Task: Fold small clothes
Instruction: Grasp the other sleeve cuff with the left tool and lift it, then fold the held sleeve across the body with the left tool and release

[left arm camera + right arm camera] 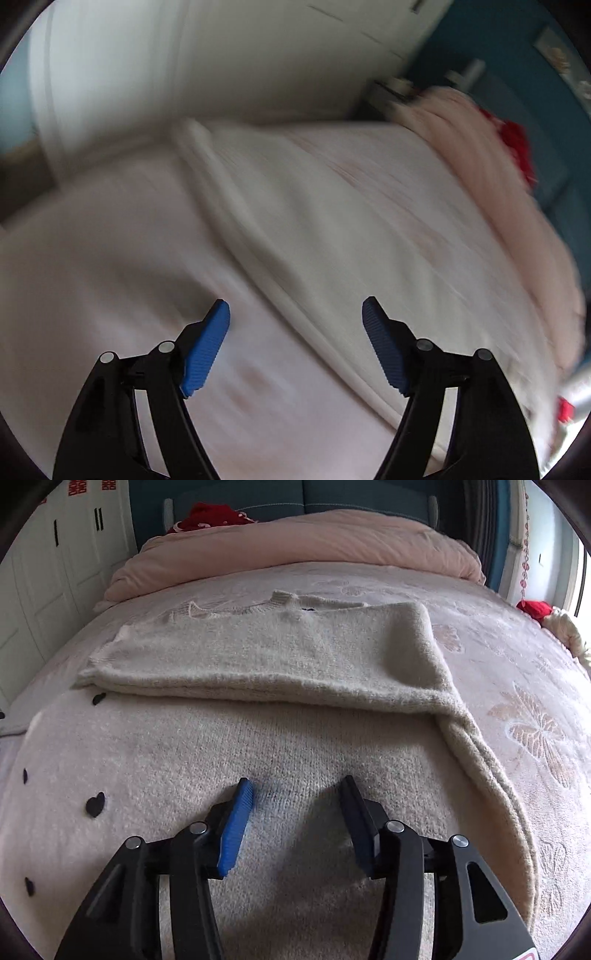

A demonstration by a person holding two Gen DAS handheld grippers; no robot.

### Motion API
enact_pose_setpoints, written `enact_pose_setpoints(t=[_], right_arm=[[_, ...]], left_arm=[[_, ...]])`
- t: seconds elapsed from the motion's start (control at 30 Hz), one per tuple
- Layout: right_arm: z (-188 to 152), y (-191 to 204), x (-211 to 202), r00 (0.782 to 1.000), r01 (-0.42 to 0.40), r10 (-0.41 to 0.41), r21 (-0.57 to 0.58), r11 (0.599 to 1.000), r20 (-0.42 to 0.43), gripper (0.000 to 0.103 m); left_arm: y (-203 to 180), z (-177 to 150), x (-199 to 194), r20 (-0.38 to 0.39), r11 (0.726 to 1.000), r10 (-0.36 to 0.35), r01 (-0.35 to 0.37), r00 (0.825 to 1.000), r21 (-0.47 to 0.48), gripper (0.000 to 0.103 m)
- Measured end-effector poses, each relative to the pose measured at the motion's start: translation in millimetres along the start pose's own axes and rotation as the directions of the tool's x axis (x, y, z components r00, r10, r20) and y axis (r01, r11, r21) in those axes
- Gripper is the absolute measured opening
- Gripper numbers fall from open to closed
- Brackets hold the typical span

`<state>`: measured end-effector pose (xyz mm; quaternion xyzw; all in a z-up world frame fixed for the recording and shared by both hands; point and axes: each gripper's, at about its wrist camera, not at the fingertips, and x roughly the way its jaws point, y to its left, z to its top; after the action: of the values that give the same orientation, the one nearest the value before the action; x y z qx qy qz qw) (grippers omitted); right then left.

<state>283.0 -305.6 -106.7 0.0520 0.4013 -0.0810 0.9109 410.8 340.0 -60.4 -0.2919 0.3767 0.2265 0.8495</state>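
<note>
A cream knit sweater (pixel 280 653) lies partly folded on the pink bedspread (pixel 517 686) (black hearts dot its left side). Right tongs (pixel 297 794) hover wide above it; left tongs (pixel 295 314) gape empty too, their view blurred.

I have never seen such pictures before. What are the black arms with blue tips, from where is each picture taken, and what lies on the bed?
The black arms are two hand-held grippers; a person carries one in each hand. Each has a camera looking forward along its two fingers, so each picture shows its own fingers at the bottom. The blurred picture is from the left gripper, which is open and holds nothing. The sharp picture is from the right gripper, also open and empty, just above a cream sweater with small black hearts. The sweater lies partly folded on a pink bed cover. Behind it is a pink quilt.
</note>
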Motion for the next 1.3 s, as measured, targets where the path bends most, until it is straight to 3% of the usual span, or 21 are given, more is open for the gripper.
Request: enact_pose_setpoints(t=[0.07,0.2,0.23,0.27,0.3,0.33,0.4,0.5,0.6,0.67,0.77,0.9,0.97,1.03,1.07,1.1,1.17,1.23,1.3], right_arm=[[-3,7,0,0.999,0.029,-0.029,-0.022,0.999,0.019,0.049],[-4,11,5,0.997,0.076,-0.074,-0.057,0.996,0.032,0.050],[-3,11,6,0.997,0.077,-0.075,-0.056,0.995,0.033,0.051],[-3,11,7,0.997,0.076,-0.074,-0.054,0.996,0.032,0.051],[-2,10,7,0.997,0.075,-0.073,-0.052,0.996,0.031,0.051],[-2,10,8,0.997,0.074,-0.073,-0.052,0.996,0.031,0.051],[-2,9,8,0.997,0.071,-0.070,-0.049,0.996,0.033,0.052],[-3,9,10,0.997,0.066,-0.064,-0.043,0.997,0.035,0.053],[-4,7,10,0.998,0.056,-0.055,-0.035,0.998,0.037,0.053],[-3,5,10,0.998,0.049,-0.048,-0.029,0.998,0.038,0.053],[-3,3,9,0.999,0.038,-0.037,-0.019,0.999,0.040,0.053],[-3,2,10,0.999,0.025,-0.024,-0.009,1.000,0.040,0.053],[-3,0,10,0.999,0.015,-0.015,-0.003,1.000,0.041,0.054],[-3,-1,10,0.999,0.004,-0.004,0.007,1.000,0.040,0.054],[-2,-2,10,0.999,-0.001,0.000,0.011,1.000,0.041,0.054],[-2,-2,10,0.999,-0.006,0.005,0.015,1.000,0.041,0.054],[-2,-3,9,0.999,-0.014,0.013,0.021,1.000,0.042,0.054],[0,-6,9,0.999,-0.036,0.035,0.033,0.999,0.036,0.055],[4,-10,7,0.997,-0.073,0.072,0.053,0.996,0.026,0.057]], left_arm=[[15,27,11,0.028,0.998,0.064,-0.064,0.998,-0.013,0.072],[23,54,35,0.017,0.993,0.113,-0.112,0.993,-0.020,0.069],[18,58,38,0.022,0.992,0.124,-0.124,0.992,0.003,0.055],[15,60,40,0.017,0.992,0.119,-0.120,0.993,0.025,0.033],[10,60,40,0.020,0.990,0.129,-0.130,0.991,0.048,0.020],[5,60,36,0.030,0.992,0.117,-0.118,0.993,0.049,0.011],[-6,59,18,0.070,0.996,0.073,-0.076,0.995,0.043,0.010],[-55,54,-23,0.123,0.992,-0.059,0.044,0.991,0.115,0.010],[-128,31,-82,0.138,0.946,-0.241,0.201,0.961,0.253,0.010],[-185,0,-124,0.090,0.877,-0.387,0.336,0.918,0.343,0.010],[-255,-59,-159,-0.032,0.771,-0.515,0.479,0.857,0.418,0.010],[-320,-155,-164,-0.221,0.669,-0.551,0.584,0.805,0.460,0.011],[-339,-202,-147,-0.319,0.642,-0.510,0.600,0.799,0.477,0.020],[-343,-245,-122,-0.394,0.653,-0.434,0.584,0.810,0.483,0.042],[-339,-263,-109,-0.414,0.678,-0.390,0.561,0.822,0.475,0.043],[-331,-273,-100,-0.428,0.699,-0.378,0.556,0.821,0.449,0.043],[-305,-282,-94,-0.439,0.731,-0.399,0.568,0.805,0.378,0.045],[-278,-282,-96,-0.425,0.765,-0.412,0.560,0.806,0.318,0.055],[-240,-263,-94,-0.394,0.805,-0.444,0.551,0.805,0.219,0.057]])
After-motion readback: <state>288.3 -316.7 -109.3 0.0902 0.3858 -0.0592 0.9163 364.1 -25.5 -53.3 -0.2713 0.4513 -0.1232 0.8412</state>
